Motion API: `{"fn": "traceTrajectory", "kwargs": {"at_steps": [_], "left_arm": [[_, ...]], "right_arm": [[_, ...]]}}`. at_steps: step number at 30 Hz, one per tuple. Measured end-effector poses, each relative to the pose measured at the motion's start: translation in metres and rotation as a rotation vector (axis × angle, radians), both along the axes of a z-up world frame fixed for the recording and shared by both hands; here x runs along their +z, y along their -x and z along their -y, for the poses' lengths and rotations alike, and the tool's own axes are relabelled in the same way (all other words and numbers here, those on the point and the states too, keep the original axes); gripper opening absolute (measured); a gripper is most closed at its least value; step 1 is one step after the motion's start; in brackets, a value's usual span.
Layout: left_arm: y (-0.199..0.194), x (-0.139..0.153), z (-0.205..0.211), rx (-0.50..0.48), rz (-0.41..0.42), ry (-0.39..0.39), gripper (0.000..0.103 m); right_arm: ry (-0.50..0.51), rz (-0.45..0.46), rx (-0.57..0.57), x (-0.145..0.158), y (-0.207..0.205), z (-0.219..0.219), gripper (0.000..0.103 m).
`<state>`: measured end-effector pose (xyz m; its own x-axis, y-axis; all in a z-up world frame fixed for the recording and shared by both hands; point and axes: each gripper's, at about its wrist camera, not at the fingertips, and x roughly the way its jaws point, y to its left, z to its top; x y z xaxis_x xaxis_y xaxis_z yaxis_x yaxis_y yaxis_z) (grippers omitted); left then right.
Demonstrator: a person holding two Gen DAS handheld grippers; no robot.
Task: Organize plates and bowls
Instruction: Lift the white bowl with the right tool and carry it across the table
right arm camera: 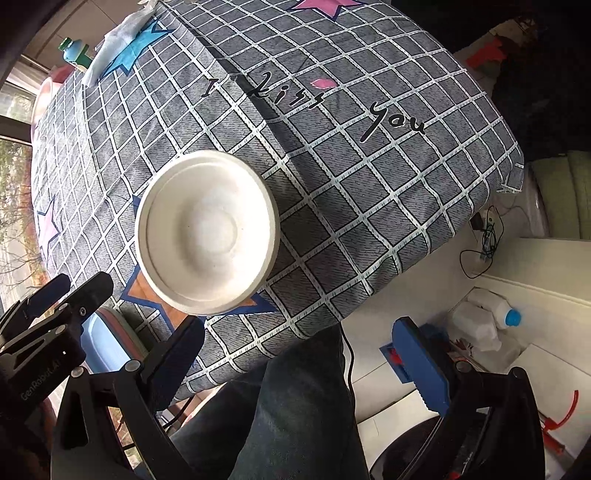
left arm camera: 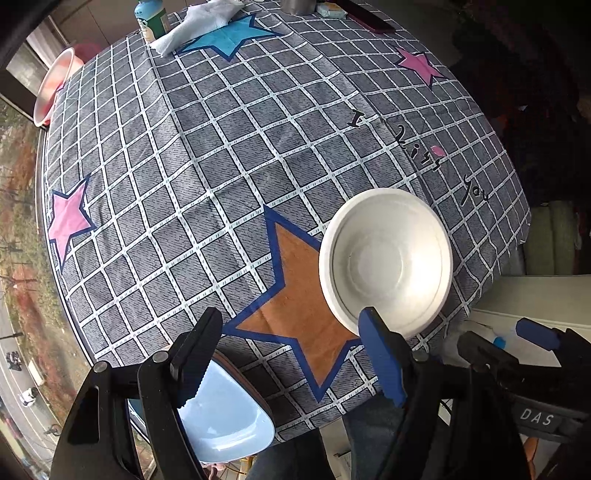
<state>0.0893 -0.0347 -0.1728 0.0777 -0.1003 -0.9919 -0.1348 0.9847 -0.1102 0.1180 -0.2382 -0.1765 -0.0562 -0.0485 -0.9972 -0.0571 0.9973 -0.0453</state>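
A white bowl [left arm camera: 386, 258] stands upright on the checked tablecloth [left arm camera: 229, 155] near the table's front edge, beside an orange star. In the right wrist view the same bowl [right arm camera: 207, 232] lies up and left of my right gripper [right arm camera: 299, 365], which is open over a person's jeans leg with nothing between its fingers. My left gripper [left arm camera: 291, 365] is open too; its blue finger [left arm camera: 380, 358] is just in front of the bowl's near rim. A light blue plate [left arm camera: 225, 413] lies low beyond the table's edge, partly hidden by the black finger [left arm camera: 195, 354]. What the blue plate [right arm camera: 99, 339] rests on I cannot tell.
At the table's far side are a pink basin [left arm camera: 55, 85], a green bottle [left arm camera: 151, 18], a crumpled white cloth [left arm camera: 199, 26] and a dark phone [left arm camera: 369, 18]. On the floor to the right stand a white jug with a blue cap [right arm camera: 484, 325] and a black cable [right arm camera: 484, 236].
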Motion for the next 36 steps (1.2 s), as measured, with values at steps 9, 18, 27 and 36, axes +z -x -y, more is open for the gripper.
{"fn": "traceTrajectory", "kwargs": {"at_steps": [9, 18, 27, 36], "left_arm": [[0.003, 0.0, -0.024, 0.103, -0.003, -0.001, 0.079], [0.002, -0.021, -0.026, 0.207, -0.065, 0.008, 0.08], [-0.019, -0.042, -0.002, 0.177, -0.096, -0.026, 0.08], [-0.053, -0.074, 0.022, 0.108, -0.125, -0.123, 0.08]], "right_arm": [[0.027, -0.014, 0.136, -0.001, -0.012, -0.027, 0.102], [0.054, -0.089, 0.21, -0.021, -0.026, -0.025, 0.102], [0.083, -0.107, 0.239, -0.044, -0.045, -0.012, 0.102], [0.088, -0.1, 0.332, -0.068, -0.089, -0.031, 0.102]]}}
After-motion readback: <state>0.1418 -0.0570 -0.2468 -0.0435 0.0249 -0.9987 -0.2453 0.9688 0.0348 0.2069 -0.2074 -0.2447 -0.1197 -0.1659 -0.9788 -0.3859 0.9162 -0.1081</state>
